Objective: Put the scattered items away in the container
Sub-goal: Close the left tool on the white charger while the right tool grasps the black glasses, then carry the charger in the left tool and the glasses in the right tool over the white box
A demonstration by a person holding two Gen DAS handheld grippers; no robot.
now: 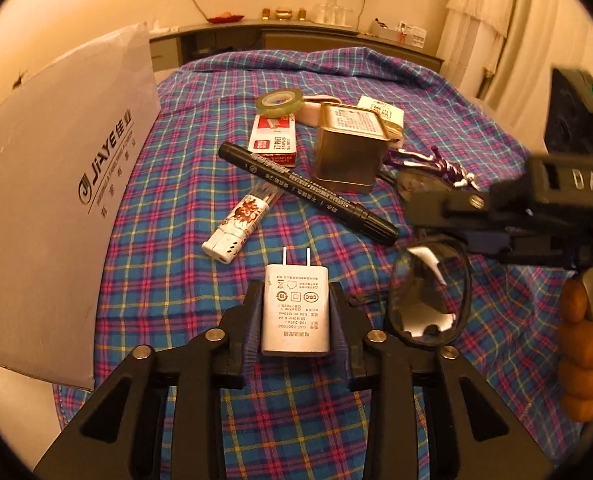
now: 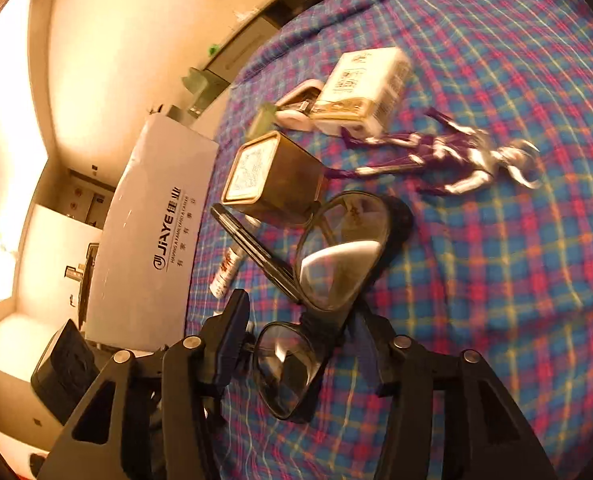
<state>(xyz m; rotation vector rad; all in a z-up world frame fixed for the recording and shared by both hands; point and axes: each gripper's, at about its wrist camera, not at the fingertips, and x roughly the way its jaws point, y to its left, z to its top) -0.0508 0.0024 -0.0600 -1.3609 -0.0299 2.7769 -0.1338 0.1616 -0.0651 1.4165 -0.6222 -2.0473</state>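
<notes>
My left gripper [image 1: 296, 308] is shut on a white charger plug [image 1: 295, 312], held just above the plaid cloth. My right gripper [image 2: 296, 344] is shut on black-framed glasses [image 2: 336, 264], tilted sideways; the glasses also show in the left wrist view [image 1: 428, 288] under the right gripper [image 1: 448, 204]. The white cardboard box [image 1: 48, 184] stands at the left, also in the right wrist view [image 2: 152, 240]. On the cloth lie a black marker [image 1: 308, 192], a lighter [image 1: 240, 228], a staples box [image 1: 274, 140], a tape roll [image 1: 280, 102], a gold tin [image 1: 350, 148] and a purple figure [image 2: 448, 156].
A white carton [image 2: 368, 88] and a small white case [image 2: 296, 108] lie behind the tin. The table with the plaid cloth [image 1: 456, 92] ends near a counter [image 1: 296, 32] at the back. A hand [image 1: 584, 344] holds the right gripper's handle.
</notes>
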